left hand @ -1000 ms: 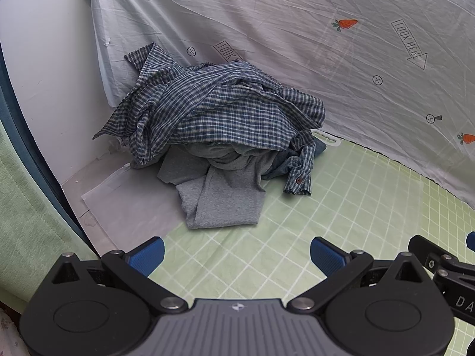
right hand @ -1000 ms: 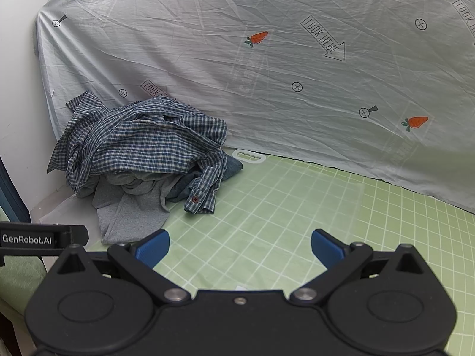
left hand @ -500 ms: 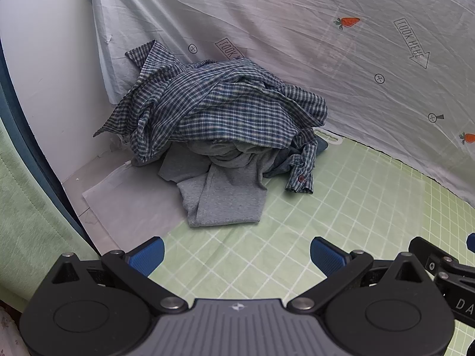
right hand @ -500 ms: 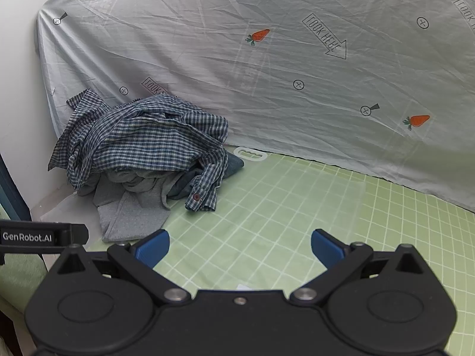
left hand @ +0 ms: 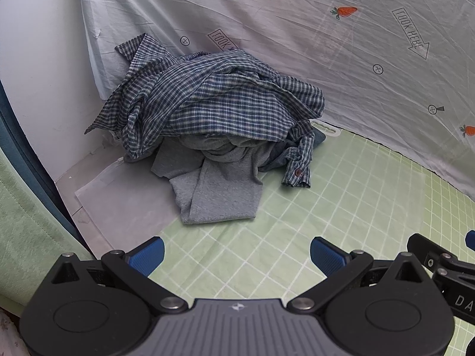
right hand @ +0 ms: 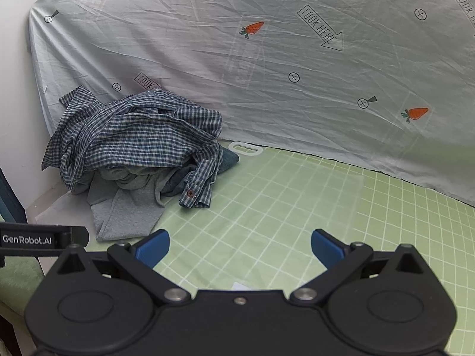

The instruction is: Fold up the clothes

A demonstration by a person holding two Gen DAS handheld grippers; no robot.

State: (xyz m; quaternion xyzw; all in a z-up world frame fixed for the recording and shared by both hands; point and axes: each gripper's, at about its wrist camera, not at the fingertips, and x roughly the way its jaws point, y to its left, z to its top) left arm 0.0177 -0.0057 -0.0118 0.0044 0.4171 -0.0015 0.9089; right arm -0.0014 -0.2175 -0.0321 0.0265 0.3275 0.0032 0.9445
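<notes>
Both jaws spread, empty — left gripper (left hand: 236,255) and right gripper (right hand: 240,247) near plaid shirt (left hand: 213,103) heaped over grey tee (left hand: 216,195)

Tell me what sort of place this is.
Probably a makeshift clothes-folding station in a home corner: a green grid mat as work surface, a carrot-print sheet hung as backdrop, and a heap with a plaid shirt over a grey garment.
</notes>
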